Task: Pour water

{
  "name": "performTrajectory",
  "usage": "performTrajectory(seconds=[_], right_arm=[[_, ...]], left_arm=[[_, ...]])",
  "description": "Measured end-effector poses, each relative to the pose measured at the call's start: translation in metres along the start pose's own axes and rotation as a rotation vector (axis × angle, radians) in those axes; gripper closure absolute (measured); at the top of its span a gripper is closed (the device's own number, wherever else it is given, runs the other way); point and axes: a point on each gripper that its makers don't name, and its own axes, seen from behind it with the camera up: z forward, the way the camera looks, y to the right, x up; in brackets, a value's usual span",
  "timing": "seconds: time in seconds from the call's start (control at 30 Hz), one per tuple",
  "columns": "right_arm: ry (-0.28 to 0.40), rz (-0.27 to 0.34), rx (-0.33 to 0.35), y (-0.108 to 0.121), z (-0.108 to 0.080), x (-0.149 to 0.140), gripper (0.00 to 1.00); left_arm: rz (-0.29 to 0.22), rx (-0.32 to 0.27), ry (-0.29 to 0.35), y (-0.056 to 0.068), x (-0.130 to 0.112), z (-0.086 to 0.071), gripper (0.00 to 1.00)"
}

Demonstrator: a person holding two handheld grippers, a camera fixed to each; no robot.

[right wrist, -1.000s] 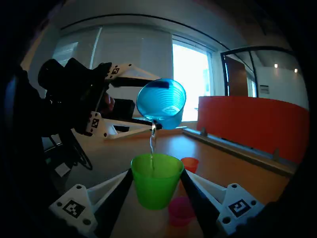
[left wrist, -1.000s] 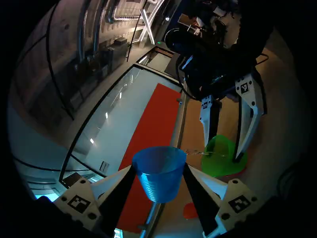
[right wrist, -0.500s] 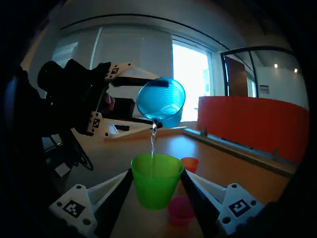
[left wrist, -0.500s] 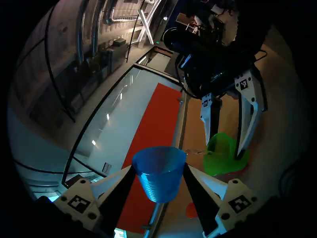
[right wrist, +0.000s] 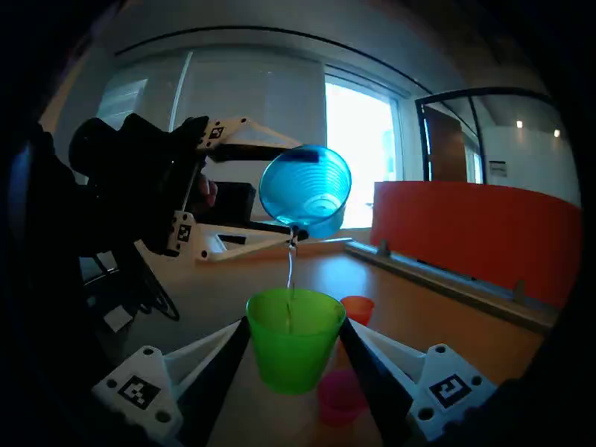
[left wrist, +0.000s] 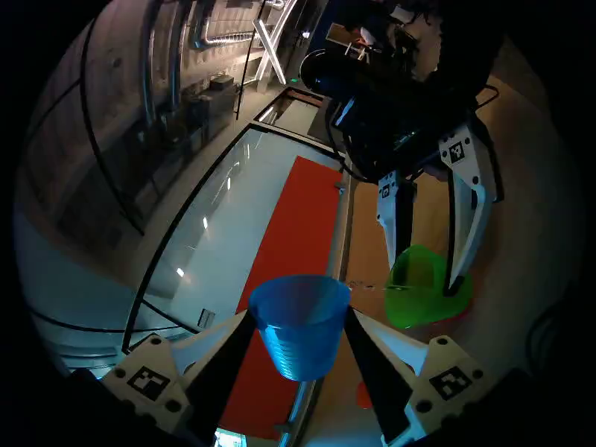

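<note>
A blue cup (right wrist: 305, 190), clamped between the fingers of the left gripper (left wrist: 300, 319), is held tipped on its side above a green cup (right wrist: 293, 350), which is gripped upright by the right gripper (right wrist: 294, 326). A thin stream of water (right wrist: 290, 277) is seen falling from the blue rim into the green cup. An orange cup (right wrist: 358, 306) and a pink cup (right wrist: 339, 395) are seen on the wooden table (right wrist: 432, 316) just beyond

left gripper view: rolled, faces right tool (left wrist: 425, 287) | right gripper view: faces left tool (right wrist: 307, 195)
</note>
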Motion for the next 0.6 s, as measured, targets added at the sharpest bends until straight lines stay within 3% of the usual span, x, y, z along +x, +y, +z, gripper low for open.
performTrajectory(seconds=[0.6], right_arm=[[-0.001,-0.001,0.001,-0.0004,-0.0012,-0.0002,0.1]], left_arm=[[0.058,0.008,0.008,0.0019,0.0042,0.0021,0.16]])
